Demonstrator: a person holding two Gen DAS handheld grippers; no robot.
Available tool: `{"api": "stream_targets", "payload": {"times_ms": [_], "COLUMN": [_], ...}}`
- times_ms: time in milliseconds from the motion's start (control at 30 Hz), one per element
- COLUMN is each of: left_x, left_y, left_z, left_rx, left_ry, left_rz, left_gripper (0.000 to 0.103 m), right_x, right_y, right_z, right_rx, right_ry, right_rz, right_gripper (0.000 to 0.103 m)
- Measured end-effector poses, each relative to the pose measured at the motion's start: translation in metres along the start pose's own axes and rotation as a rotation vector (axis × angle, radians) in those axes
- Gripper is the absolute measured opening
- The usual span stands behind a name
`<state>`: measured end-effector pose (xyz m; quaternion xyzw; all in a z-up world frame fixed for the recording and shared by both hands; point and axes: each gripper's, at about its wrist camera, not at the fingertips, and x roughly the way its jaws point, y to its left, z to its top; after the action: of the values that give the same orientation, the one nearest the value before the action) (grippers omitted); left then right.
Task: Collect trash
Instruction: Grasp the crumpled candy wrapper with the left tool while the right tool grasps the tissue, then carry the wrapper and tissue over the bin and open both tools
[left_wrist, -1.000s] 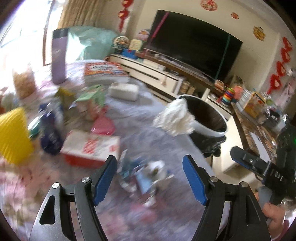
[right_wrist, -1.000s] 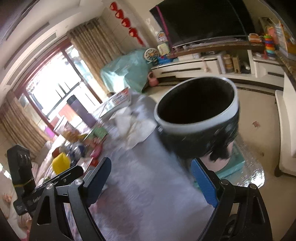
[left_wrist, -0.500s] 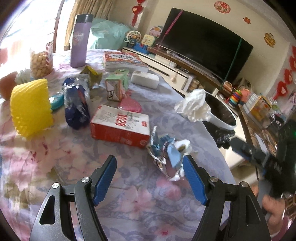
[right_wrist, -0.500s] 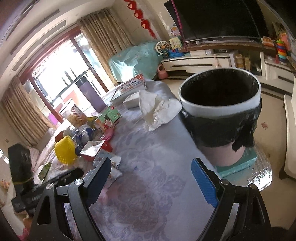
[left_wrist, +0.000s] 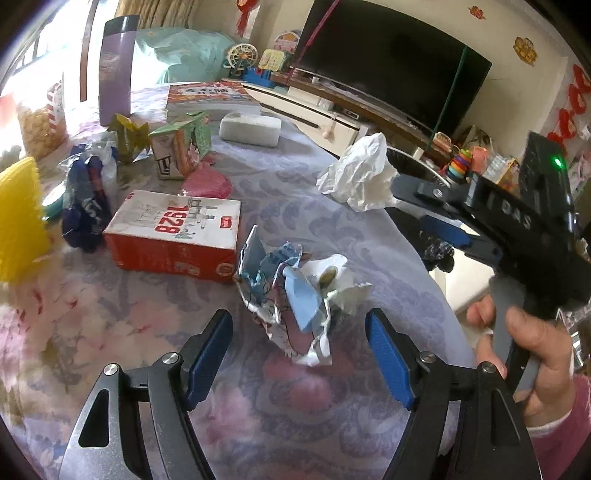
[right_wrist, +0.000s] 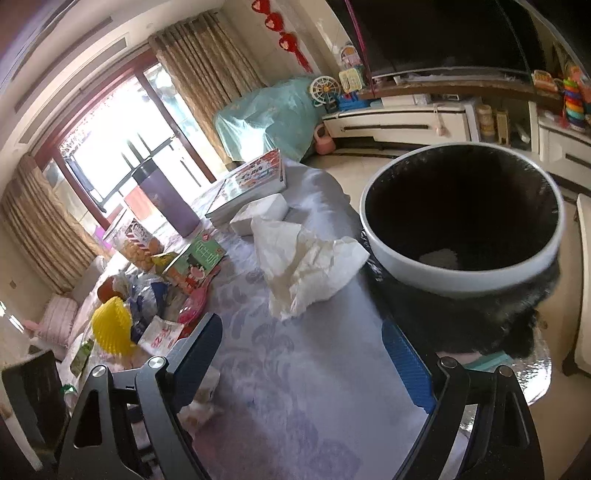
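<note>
Table (left_wrist: 332, 192): a big table with a flowery purple cloth. Lots of stuff lies on it.
Trash bin (right_wrist: 461, 266): a round white bin with a black bag inside. It stands right at the table's edge. A small pale lump lies at the bottom.
Red box (left_wrist: 173, 234): a flat red and white box. It lies on the cloth, near the middle of the mess.
White tissue (right_wrist: 303, 266): a big crumpled tissue. It sits at the table edge, just beside the bin's rim.
Crumpled wrapper (left_wrist: 295, 295): a scrunched ball of blue, white and shiny paper. It lies on the cloth just beside the red box, a bit in front of the left gripper and in line with the gap between its fingers.
Yellow foam net (left_wrist: 18, 221): it sits at the far left side of the table.
Carton (left_wrist: 181, 147): a small open drink carton, standing behind the red box.
Left gripper (left_wrist: 299, 347): its blue fingers are spread wide. Nothing is between them. They do not touch the wrapper.
Right gripper (right_wrist: 303, 354): its fingers are spread wide too, with only bare cloth between them. It points toward the tissue and the bin.
Hand (left_wrist: 524, 332): it holds the right gripper's handle, with a pink sleeve at the wrist.
</note>
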<state>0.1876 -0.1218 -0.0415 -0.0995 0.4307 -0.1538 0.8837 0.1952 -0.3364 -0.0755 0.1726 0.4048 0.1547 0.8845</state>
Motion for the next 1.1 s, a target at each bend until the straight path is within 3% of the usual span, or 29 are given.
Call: {"api": "stream_targets", "payload": {"times_ms": [167,200,233,300,400,600,1100], "left_x": [0.008,0.008,0.011,0.013,0.011,0.008,0.006], "left_y": [0.002,0.002,-0.001,-0.003,0.0,0.008,-0.012], "left_z": [0.004,0.005,0.005,0.004,0.005,0.007,0.032], "left_rx": [0.026,0.034,0.04,0.045,0.046,0.013,0.05], "left_ry": [-0.014,-0.015,-0.014,-0.023,-0.041,-0.049,-0.104], "left_rz": [0.019,0.009,0.004,0.001,-0.01,-0.039,-0.052], "left_gripper": [0.068,0.058,0.055,0.043,0.033,0.027,0.027], "right_x": [0.025,0.028,0.032,0.039,0.041,0.013,-0.043], "right_y": [-0.002,-0.002,-0.002,0.0,0.0,0.0,-0.015], "right_z": [0.01,0.011,0.013,0.015,0.016,0.007,-0.012], "right_rx": [0.022,0.024,0.024,0.013,-0.004,-0.022,0.022], "right_ry": [0.037,0.038,0.04,0.044,0.05,0.011,-0.035], "right_rz": [0.02,0.022,0.021,0.007,0.001,0.02,0.024], "right_gripper": [0.085,0.08,0.076,0.049,0.037,0.034,0.034]}}
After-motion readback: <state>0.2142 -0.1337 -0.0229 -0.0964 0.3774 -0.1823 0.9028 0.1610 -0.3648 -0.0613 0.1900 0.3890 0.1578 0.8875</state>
